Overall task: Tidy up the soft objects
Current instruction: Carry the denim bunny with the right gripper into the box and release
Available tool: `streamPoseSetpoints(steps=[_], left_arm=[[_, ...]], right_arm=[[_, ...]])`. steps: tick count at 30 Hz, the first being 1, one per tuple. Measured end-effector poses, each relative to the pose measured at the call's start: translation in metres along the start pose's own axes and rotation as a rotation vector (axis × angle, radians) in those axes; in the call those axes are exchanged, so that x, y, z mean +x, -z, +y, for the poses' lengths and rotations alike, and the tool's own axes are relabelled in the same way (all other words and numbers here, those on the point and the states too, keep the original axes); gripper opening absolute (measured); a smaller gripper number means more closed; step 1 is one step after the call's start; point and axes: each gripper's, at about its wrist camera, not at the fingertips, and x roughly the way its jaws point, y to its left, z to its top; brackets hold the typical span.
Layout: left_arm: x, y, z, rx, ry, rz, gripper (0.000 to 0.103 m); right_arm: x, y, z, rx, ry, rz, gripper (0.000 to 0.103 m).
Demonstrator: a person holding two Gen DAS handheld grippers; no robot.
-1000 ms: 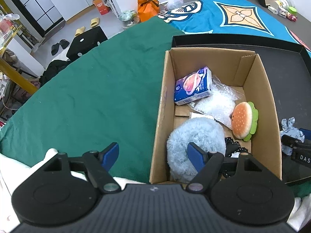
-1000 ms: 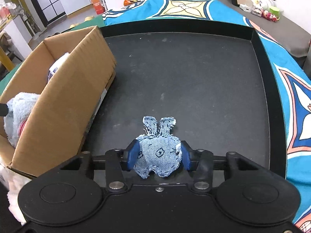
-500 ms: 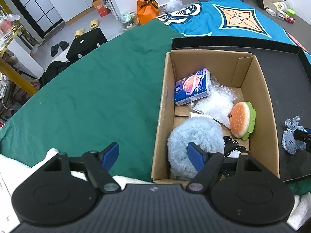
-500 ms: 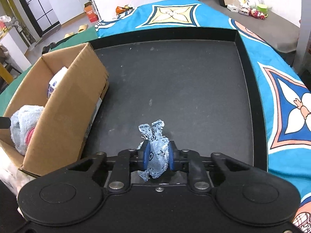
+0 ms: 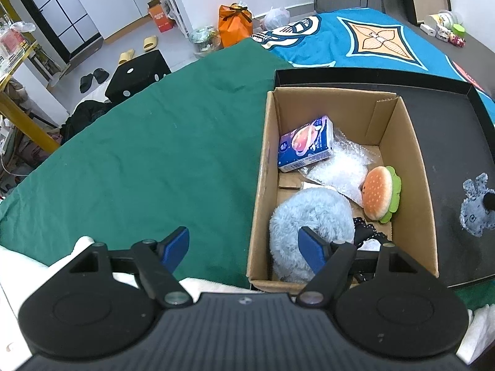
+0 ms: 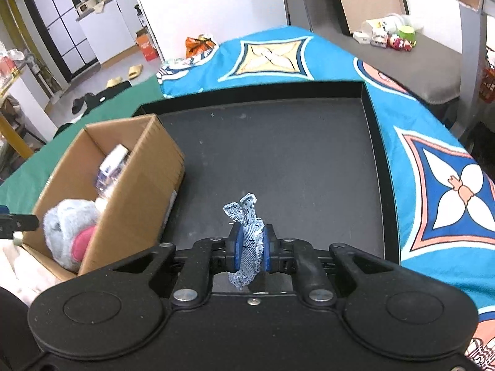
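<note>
Denim, frayed and cut as a small blue rabbit (image 6: 247,241), is clamped between the right gripper (image 6: 250,247) pads above the black tray's (image 6: 309,160) near edge. The left gripper (image 5: 244,249) is held apart, empty. Carriage clear over the brown cardboard box (image 6: 145,179) wall is advised before release.

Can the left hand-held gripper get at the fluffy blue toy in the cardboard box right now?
Probably yes. The left hand-held gripper is open and empty, the fluffy blue toy lies uncovered at the near end of the open-topped cardboard box, just ahead of one finger.
</note>
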Motion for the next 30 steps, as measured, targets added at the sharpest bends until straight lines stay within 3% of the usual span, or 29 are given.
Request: streamPoseSetpoints(steps=[30], left_arm=[[0.010,0.013,0.028,-0.066,0.097,-0.053,0.075]], right_arm=[[-0.024,-0.050,0.075,-0.099,-0.013,-0.106,0.014]])
